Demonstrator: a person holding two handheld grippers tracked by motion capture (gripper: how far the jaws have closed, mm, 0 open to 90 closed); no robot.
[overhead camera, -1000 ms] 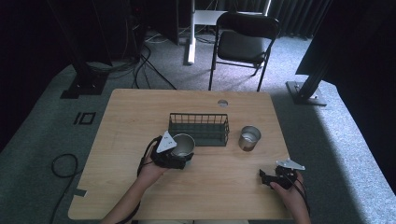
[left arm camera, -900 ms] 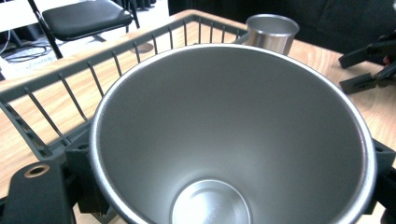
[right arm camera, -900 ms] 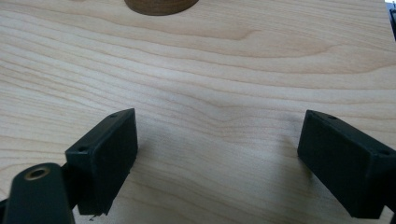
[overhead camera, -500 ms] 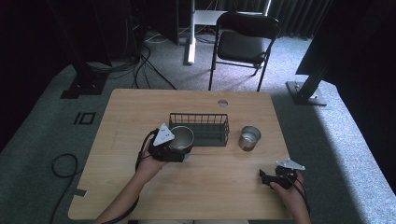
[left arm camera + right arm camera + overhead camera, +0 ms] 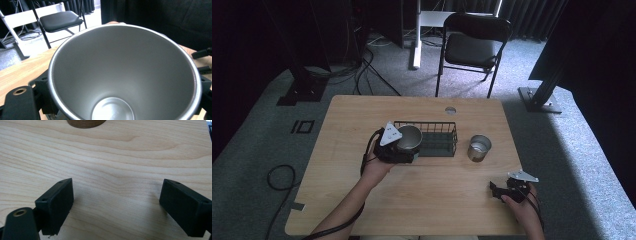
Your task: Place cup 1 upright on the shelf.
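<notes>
At the left end of the wire basket (image 5: 432, 137), a metal cup (image 5: 409, 139) sits pinched between the jaws of the left gripper (image 5: 404, 150), its open mouth facing up; in the left gripper view the cup (image 5: 125, 75) is empty, with a jaw at each side of its wall. Whether it hangs over the basket or beside it I cannot tell. A second metal cup (image 5: 478, 147) stands on the table (image 5: 362, 110) just right of the basket. Near the right front corner, the right gripper (image 5: 498, 189) rests low with its jaws spread wide over bare wood (image 5: 120, 165).
</notes>
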